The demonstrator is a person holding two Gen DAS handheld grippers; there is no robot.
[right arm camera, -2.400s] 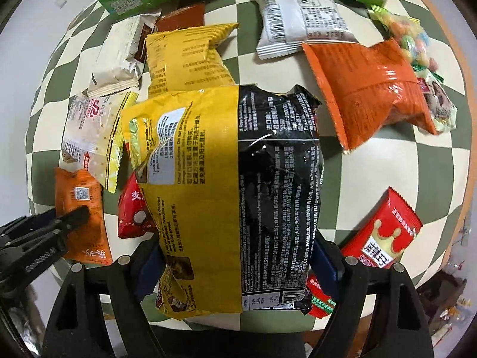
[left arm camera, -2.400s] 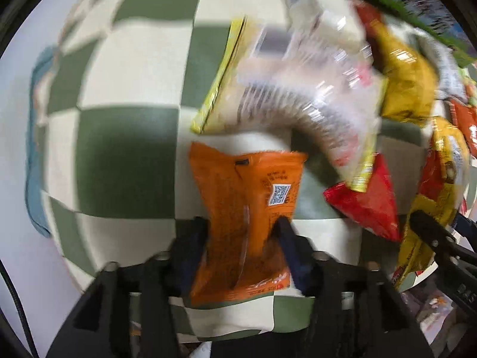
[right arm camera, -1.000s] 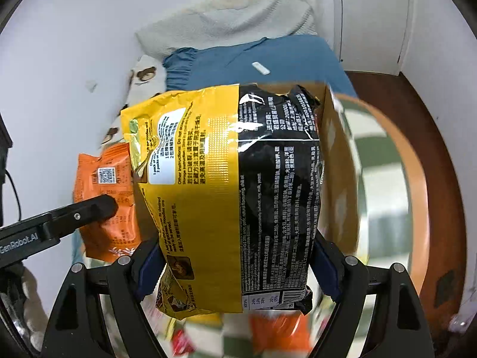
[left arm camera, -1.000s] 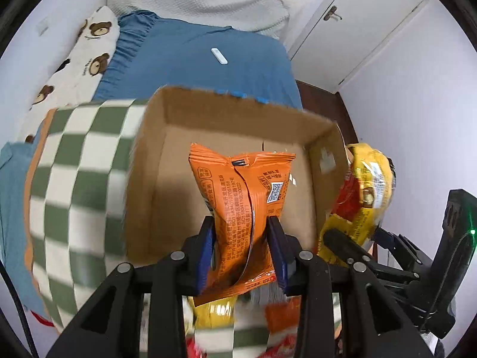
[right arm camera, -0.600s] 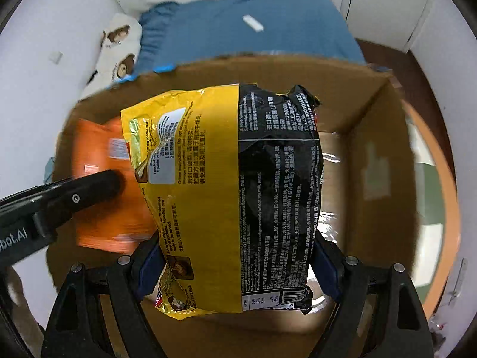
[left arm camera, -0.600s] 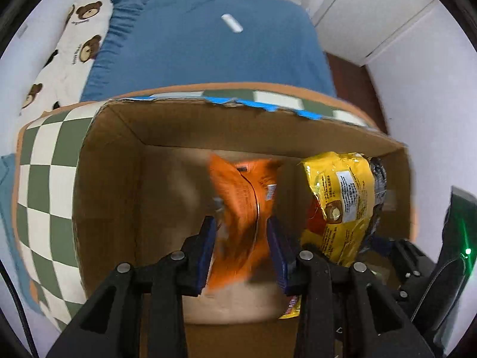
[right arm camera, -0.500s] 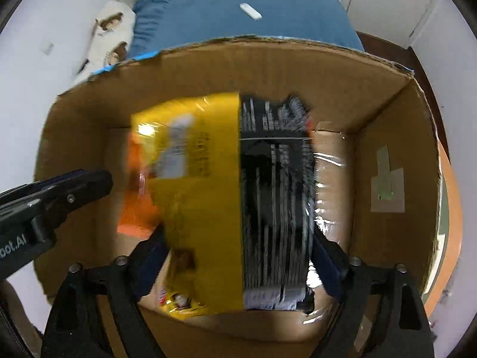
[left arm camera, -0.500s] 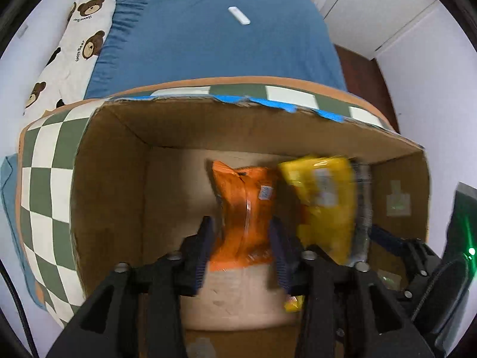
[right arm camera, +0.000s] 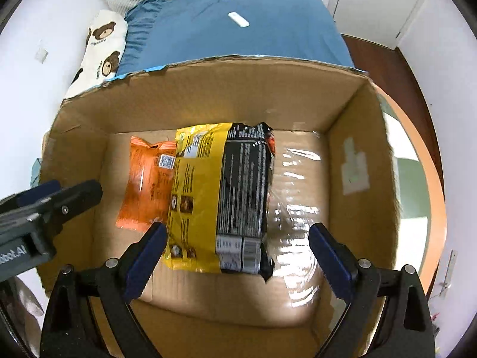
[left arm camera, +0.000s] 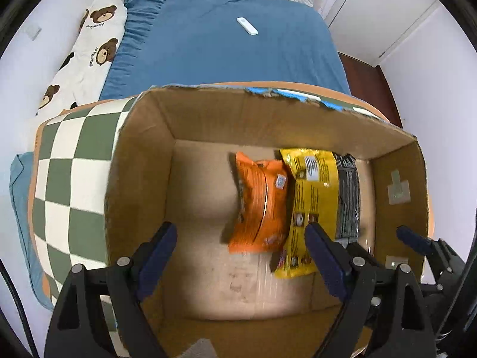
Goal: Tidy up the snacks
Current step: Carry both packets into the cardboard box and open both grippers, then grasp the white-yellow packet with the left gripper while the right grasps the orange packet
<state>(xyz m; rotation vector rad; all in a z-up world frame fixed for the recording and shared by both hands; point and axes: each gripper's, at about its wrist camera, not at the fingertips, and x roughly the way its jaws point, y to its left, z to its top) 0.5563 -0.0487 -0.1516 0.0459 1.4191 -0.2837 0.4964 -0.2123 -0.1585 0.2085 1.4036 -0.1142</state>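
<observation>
Both grippers point down into the box (left arm camera: 143,161). Left gripper (left arm camera: 241,256) has its jaws opening wide, and the orange pack (left arm camera: 259,205) lies loose between them on the box floor, touched by neither pad. Right gripper (right arm camera: 235,253) is also opening, nearly full width, with the yellow-and-black bag (right arm camera: 223,197) lying free below its jaws. This bag partly overlaps the orange pack's right edge. Under the box is a green-checked cloth (left arm camera: 71,161), with a blue bed (left arm camera: 226,50) beyond.
</observation>
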